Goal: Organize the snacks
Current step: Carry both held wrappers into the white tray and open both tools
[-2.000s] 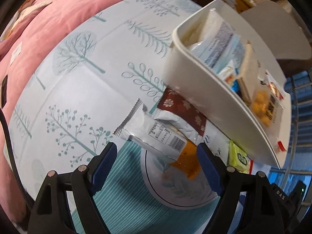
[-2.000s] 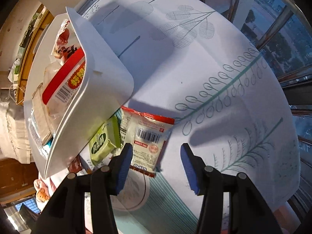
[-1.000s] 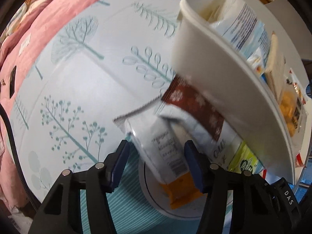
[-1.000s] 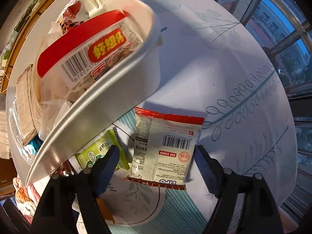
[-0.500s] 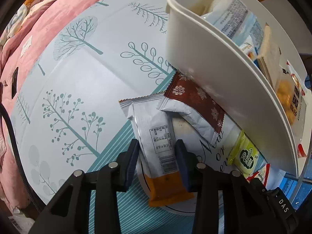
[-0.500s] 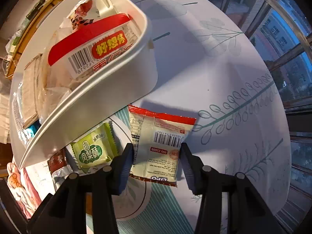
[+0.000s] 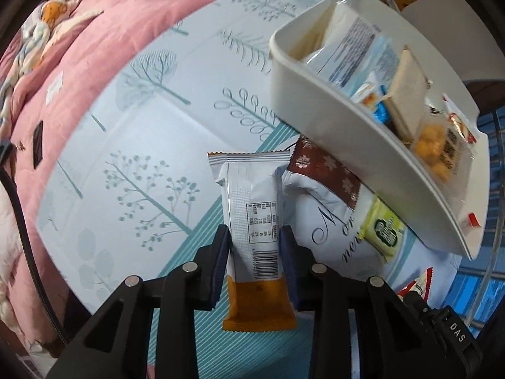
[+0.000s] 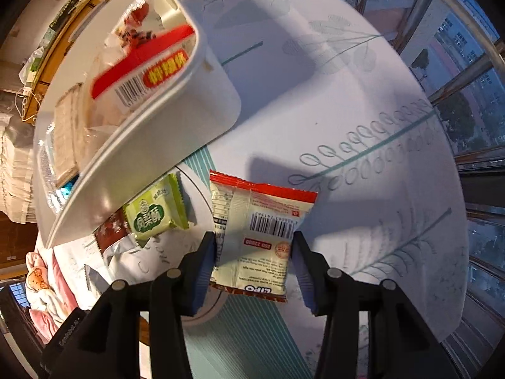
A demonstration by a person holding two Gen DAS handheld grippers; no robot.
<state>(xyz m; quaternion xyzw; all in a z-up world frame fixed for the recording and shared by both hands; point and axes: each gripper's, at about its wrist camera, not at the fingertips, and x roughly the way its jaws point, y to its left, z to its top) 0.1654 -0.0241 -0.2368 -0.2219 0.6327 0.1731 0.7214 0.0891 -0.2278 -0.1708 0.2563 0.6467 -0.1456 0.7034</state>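
The left gripper [image 7: 254,252] has just closed its fingers on a white and orange snack bar [image 7: 254,221], pinching it above the patterned counter [image 7: 151,132]. The right gripper [image 8: 254,254] has clamped a red-edged snack packet [image 8: 255,230]. A white bin [image 7: 341,132] filled with snacks stands nearby, beside a green packet [image 8: 153,216].

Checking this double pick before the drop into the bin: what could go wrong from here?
1. The left gripper pinches the silver-orange bar near its lower half, so the long top may sag or catch the white bin rim.
2. The right gripper holds the red-edged packet by its soft sides; it looks bowed and could slip.
3. The bin already looks crowded, so new packets might perch on top.
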